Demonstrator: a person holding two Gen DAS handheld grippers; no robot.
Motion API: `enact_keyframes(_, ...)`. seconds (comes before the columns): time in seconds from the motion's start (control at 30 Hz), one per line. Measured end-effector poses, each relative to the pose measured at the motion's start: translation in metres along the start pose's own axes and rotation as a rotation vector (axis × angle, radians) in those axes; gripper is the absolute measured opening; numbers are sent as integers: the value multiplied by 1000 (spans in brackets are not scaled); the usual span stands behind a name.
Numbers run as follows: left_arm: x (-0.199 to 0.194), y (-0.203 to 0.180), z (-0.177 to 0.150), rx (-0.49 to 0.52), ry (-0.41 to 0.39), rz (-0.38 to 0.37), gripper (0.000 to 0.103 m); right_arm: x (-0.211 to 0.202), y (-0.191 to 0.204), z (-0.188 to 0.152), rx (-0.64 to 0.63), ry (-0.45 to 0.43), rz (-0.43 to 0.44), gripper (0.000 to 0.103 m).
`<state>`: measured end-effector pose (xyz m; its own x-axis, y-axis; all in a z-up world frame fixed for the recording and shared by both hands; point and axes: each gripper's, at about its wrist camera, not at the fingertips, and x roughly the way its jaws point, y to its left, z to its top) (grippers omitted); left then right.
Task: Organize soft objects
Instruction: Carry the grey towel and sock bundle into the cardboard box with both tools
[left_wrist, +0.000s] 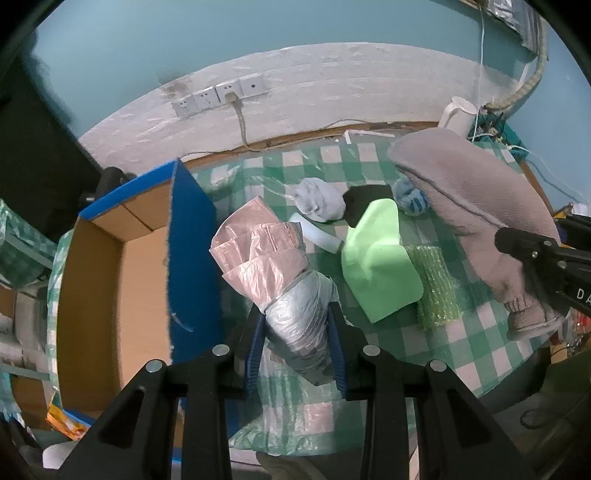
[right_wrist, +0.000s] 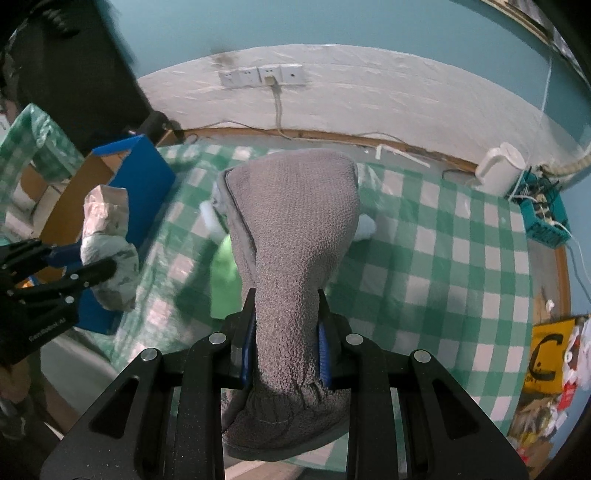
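Left gripper (left_wrist: 298, 325): blue pads clamped on a crumpled bundle of plastic bags (left_wrist: 280, 273) (silver end in the jaws, pink end forward), held above the checked tablecloth (left_wrist: 424, 343) just beside the open blue cardboard box (left_wrist: 192, 229). Right gripper (right_wrist: 285, 325): closed around a grey fleece boot-slipper (right_wrist: 291, 236), lifted clear of the cloth. On the cloth: green foam piece (left_wrist: 380, 258), bubble wrap (left_wrist: 436, 288), pale blue sock (left_wrist: 317, 201), black cloth (left_wrist: 364, 203). White kettle (right_wrist: 498, 170) at far edge.
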<state>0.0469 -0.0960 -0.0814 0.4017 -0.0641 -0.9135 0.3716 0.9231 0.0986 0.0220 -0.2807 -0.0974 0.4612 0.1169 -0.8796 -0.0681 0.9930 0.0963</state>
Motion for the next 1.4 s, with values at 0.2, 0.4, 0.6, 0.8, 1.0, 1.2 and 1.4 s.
enact_keyframes(0.2, -14, 11, -1, -16, -31, 14, 33, -5, 23, 12, -33, -20, 29, 25)
enact_keyframes(0.4, -29, 26, -3, -37, -63, 32, 33, -8, 49, 24, -68, -35, 54, 25)
enact_keyframes(0.6, -40, 44, -7, -60, -89, 47, 33, -10, 80, 37, -105, -51, 86, 25)
enact_keyframes(0.8, -45, 64, -13, -95, -101, 60, 32, -8, 115, 49, -151, -51, 125, 25)
enact_keyframes(1.0, -44, 90, -21, -142, -98, 72, 32, -2, 153, 59, -209, -42, 148, 25)
enact_keyframes(1.2, -43, 114, -30, -188, -99, 92, 33, 9, 192, 70, -257, -22, 174, 25)
enact_keyframes(1.4, -35, 140, -41, -235, -85, 108, 33, 27, 227, 79, -297, 4, 188, 25)
